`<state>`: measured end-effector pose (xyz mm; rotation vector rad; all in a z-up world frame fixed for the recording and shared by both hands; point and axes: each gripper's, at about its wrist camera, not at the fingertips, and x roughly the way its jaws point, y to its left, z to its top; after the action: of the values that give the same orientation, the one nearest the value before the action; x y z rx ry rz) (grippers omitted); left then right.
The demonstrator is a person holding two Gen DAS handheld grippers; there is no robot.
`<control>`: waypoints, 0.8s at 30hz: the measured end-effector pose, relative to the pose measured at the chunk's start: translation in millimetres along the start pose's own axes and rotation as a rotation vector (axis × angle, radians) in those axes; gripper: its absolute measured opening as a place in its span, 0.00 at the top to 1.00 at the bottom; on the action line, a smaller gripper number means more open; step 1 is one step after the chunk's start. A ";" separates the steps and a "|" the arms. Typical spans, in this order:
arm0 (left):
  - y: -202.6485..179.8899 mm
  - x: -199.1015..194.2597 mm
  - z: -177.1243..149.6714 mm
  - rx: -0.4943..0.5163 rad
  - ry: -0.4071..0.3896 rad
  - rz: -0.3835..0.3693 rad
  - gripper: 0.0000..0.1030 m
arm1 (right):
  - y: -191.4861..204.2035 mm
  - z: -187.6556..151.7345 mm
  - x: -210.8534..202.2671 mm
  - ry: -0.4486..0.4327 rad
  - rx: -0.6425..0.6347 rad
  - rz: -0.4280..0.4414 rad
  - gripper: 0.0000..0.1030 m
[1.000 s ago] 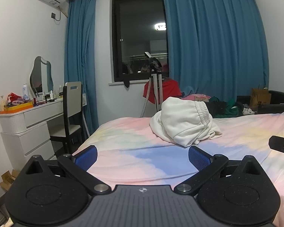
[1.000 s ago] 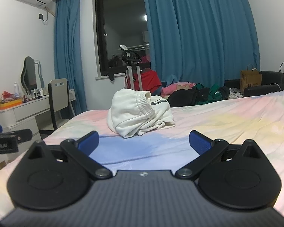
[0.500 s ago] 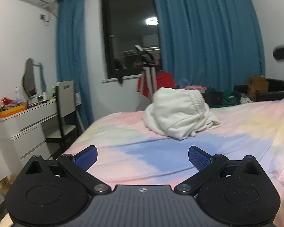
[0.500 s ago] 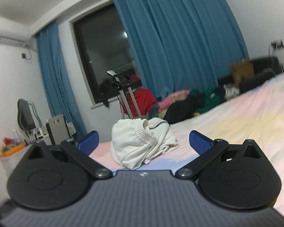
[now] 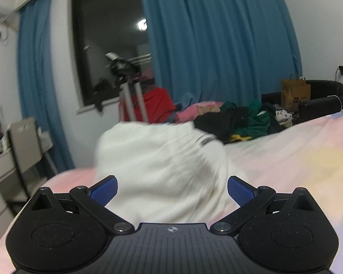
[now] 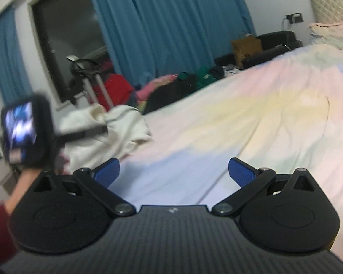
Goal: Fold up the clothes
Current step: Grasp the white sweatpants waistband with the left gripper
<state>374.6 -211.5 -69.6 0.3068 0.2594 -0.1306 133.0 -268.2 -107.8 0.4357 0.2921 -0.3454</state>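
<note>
A crumpled white garment [image 5: 162,164] lies in a heap on the pastel bed [image 5: 297,159]. My left gripper [image 5: 172,188] is open, its blue fingertips [image 5: 104,190] on either side of the heap's near edge, holding nothing. In the right wrist view the garment [image 6: 112,134] lies at the left, with the left gripper's body [image 6: 25,132] blurred in front of it. My right gripper [image 6: 173,173] is open and empty above the bare bedspread [image 6: 263,118], to the right of the garment.
A pile of dark, green and pink clothes [image 5: 235,118] lies beyond the bed's far edge. A tripod [image 5: 130,96] stands by the window. A chair and white dresser [image 5: 22,146] stand at the left. A pillow [image 6: 331,32] lies at the right.
My left gripper has moved forward up to the white garment. My right gripper has swung right and down over the bare bed. Both stay open.
</note>
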 end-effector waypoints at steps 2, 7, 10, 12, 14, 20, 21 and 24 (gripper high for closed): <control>-17.2 38.7 5.9 0.038 -0.008 0.024 0.02 | 2.4 -12.4 22.2 0.020 -0.006 -0.020 0.00; -29.2 91.9 15.5 0.094 -0.013 0.119 0.21 | 17.3 -35.8 63.8 0.026 -0.066 -0.010 0.00; -0.5 92.2 25.0 -0.001 -0.005 0.078 0.41 | 26.4 -39.6 77.7 0.041 -0.068 0.044 0.00; 24.4 82.6 32.7 -0.050 -0.004 0.061 0.57 | 26.9 -30.2 83.8 0.037 -0.031 0.113 0.00; 52.9 67.3 40.2 -0.090 -0.003 0.059 0.74 | 32.8 -14.4 92.1 0.036 0.037 0.128 0.00; 141.3 -7.9 49.4 -0.189 -0.040 0.066 0.86 | 63.7 15.0 82.0 0.028 0.049 0.157 0.00; 154.5 -19.7 47.6 -0.210 -0.048 0.064 0.86 | 66.1 18.6 75.3 0.037 0.050 0.165 0.00; 192.0 -64.7 40.4 -0.257 -0.081 0.062 0.87 | 63.9 24.9 33.0 0.026 0.034 0.189 0.00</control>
<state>353.8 -37.1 39.2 0.0544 0.1838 -0.0478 192.4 -233.8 -74.8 0.4974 0.2678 -0.1601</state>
